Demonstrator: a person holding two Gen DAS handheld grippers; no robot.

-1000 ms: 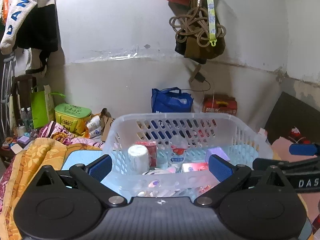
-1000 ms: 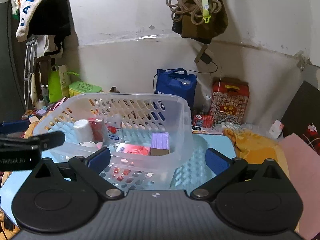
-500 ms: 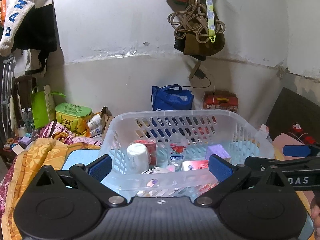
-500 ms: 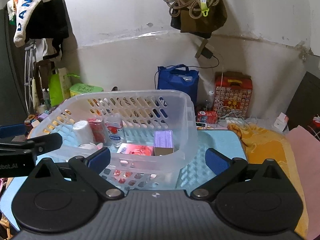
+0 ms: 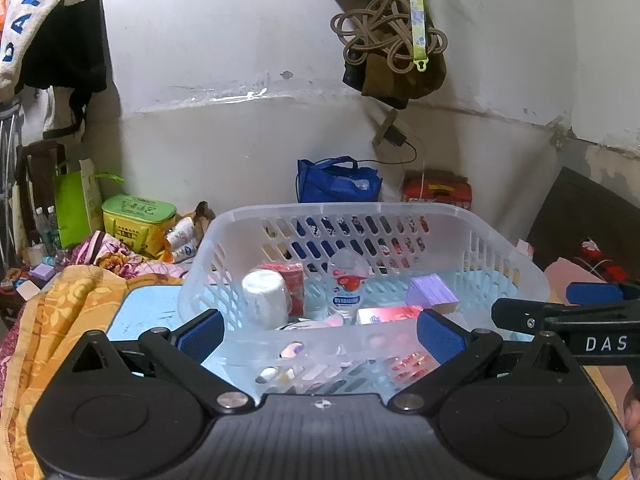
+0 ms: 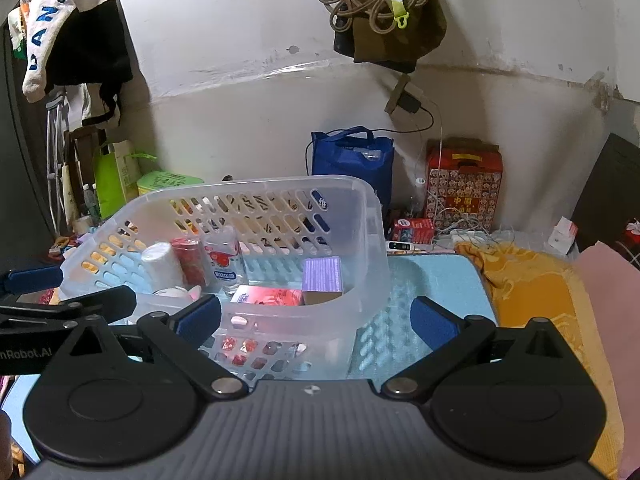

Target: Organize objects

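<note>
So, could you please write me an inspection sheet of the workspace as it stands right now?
Surface: light blue mat, with orange patterned cloth on its right.
Job's things: clear plastic basket on the mat holds a white roll, red can, small water bottle, purple box and pink packet.
Clutter: green container, blue bag, red patterned box.
Grippers: left gripper and right gripper both open, holding nothing, before the basket.
Cables: black cord from a wall charger; white wires by the red box.
Surroundings: white wall, coiled rope and clothes hanging.
</note>
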